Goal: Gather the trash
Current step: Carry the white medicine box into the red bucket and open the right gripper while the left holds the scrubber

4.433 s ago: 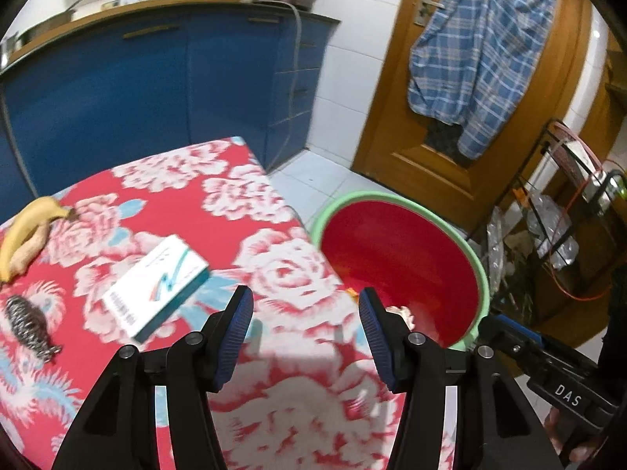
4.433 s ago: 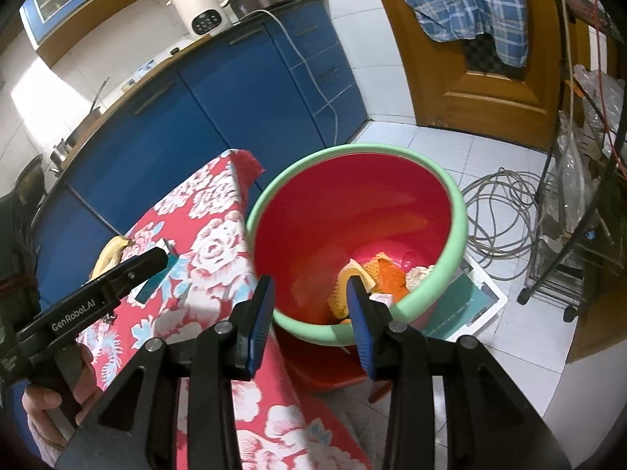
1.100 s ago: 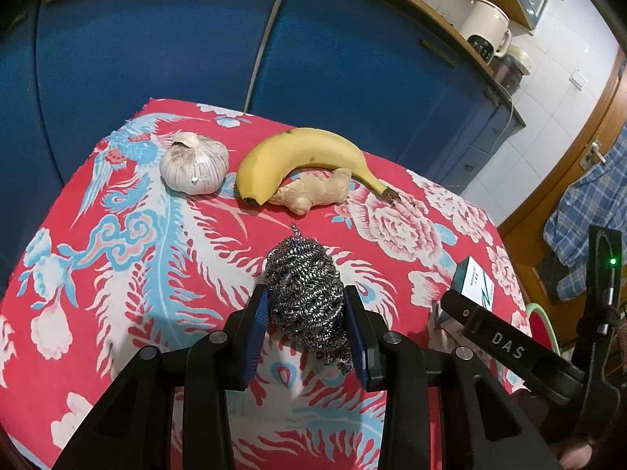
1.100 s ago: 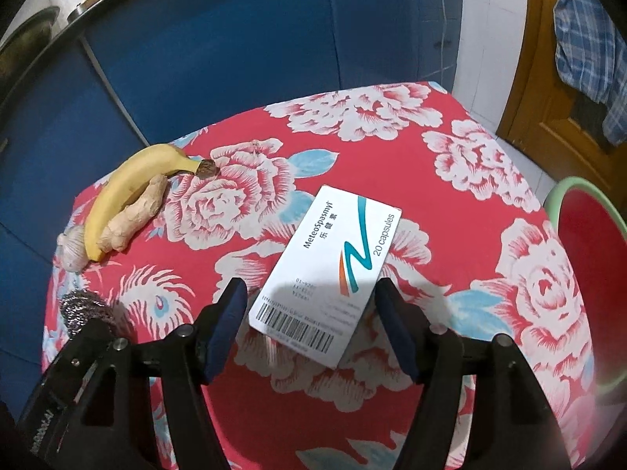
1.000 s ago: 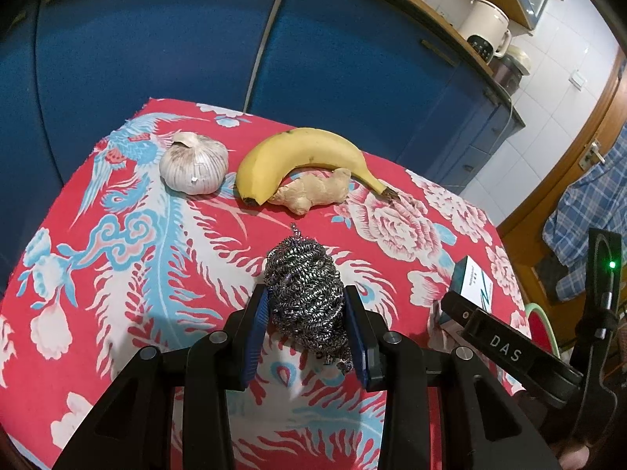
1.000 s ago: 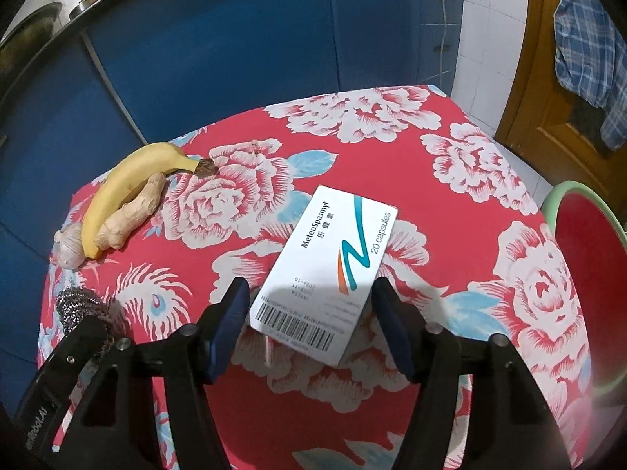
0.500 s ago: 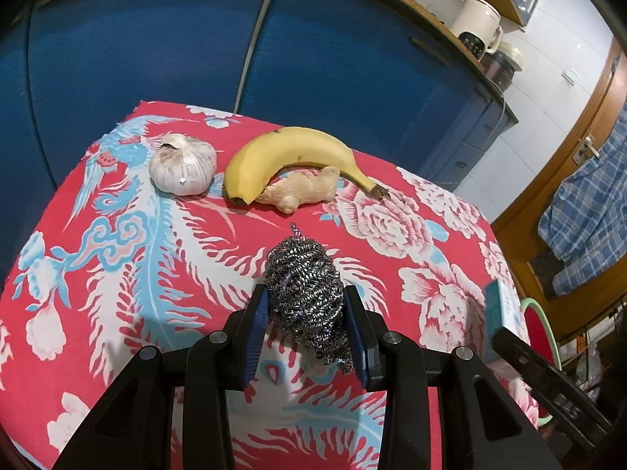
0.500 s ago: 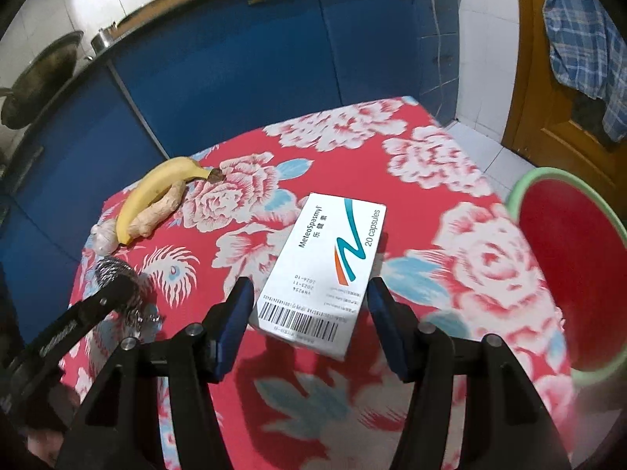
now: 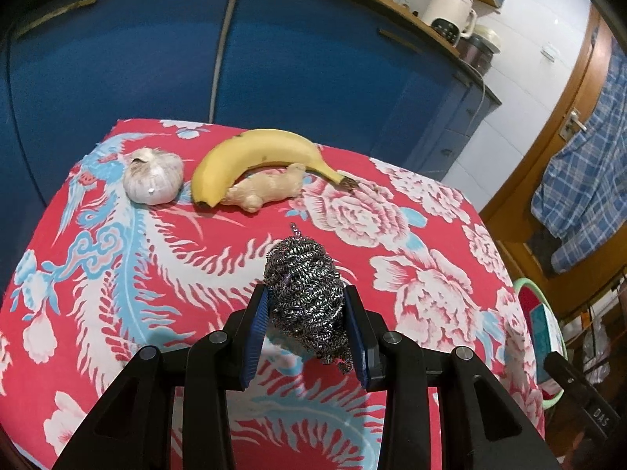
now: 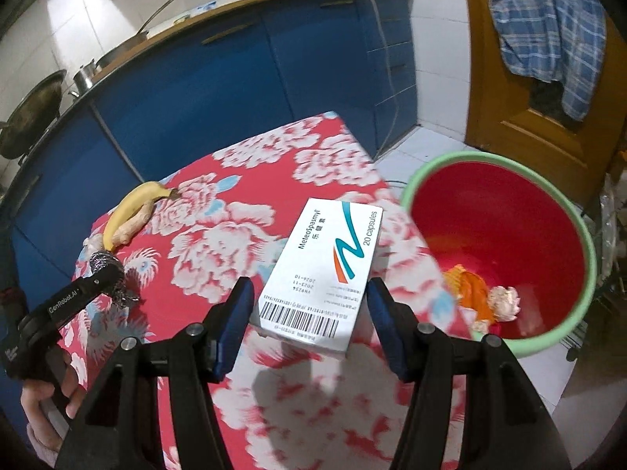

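My left gripper (image 9: 307, 327) is shut on a steel wool scrubber (image 9: 303, 293) and holds it just above the red flowered tablecloth (image 9: 392, 211). My right gripper (image 10: 313, 321) is shut on a white medicine box (image 10: 325, 270) and holds it in the air over the table's right edge, left of the red bin with a green rim (image 10: 505, 219). The bin holds orange peel (image 10: 470, 290) and a crumpled tissue (image 10: 505, 301). The left gripper with the scrubber also shows in the right wrist view (image 10: 106, 270).
A banana (image 9: 254, 156), a piece of ginger (image 9: 266, 192) and a garlic bulb (image 9: 153, 180) lie at the table's far side. Blue cabinets (image 9: 274, 51) stand behind. A wooden door with a plaid shirt (image 10: 548, 23) is at the right.
My right gripper has lifted the medicine box off the table and carried it right, toward the bin. My left gripper stays shut on the scrubber and has hardly moved.
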{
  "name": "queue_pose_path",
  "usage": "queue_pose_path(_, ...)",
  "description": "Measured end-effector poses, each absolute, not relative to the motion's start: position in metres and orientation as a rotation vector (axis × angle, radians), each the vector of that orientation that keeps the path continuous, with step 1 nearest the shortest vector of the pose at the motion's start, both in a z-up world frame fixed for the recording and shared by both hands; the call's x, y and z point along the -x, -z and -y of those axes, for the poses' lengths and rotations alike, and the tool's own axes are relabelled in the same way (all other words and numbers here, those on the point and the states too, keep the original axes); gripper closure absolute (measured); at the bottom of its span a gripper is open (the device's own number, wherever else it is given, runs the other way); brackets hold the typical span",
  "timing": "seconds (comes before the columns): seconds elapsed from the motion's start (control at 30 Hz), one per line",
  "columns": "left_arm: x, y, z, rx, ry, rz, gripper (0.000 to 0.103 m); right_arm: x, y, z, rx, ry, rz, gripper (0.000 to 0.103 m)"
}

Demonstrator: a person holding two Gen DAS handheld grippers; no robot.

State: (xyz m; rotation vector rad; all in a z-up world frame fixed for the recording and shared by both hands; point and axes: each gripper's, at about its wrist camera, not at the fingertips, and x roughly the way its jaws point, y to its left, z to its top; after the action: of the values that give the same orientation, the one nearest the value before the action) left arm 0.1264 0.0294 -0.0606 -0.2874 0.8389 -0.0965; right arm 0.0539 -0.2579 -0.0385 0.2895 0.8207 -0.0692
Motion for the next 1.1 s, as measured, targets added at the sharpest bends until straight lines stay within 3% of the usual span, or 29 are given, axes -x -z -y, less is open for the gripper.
queue_pose_path(0.63,-0.096,0.013,0.03,0.205,0.227,-0.794,0.065,-0.006,0.047,0.345,-0.396,0.206,-0.788,0.042)
queue_pose_path(1.1,-0.091,0.009,0.102,0.133,0.356,-0.833,0.065,-0.011,0.061,0.392,-0.471,0.238,-0.803,0.041)
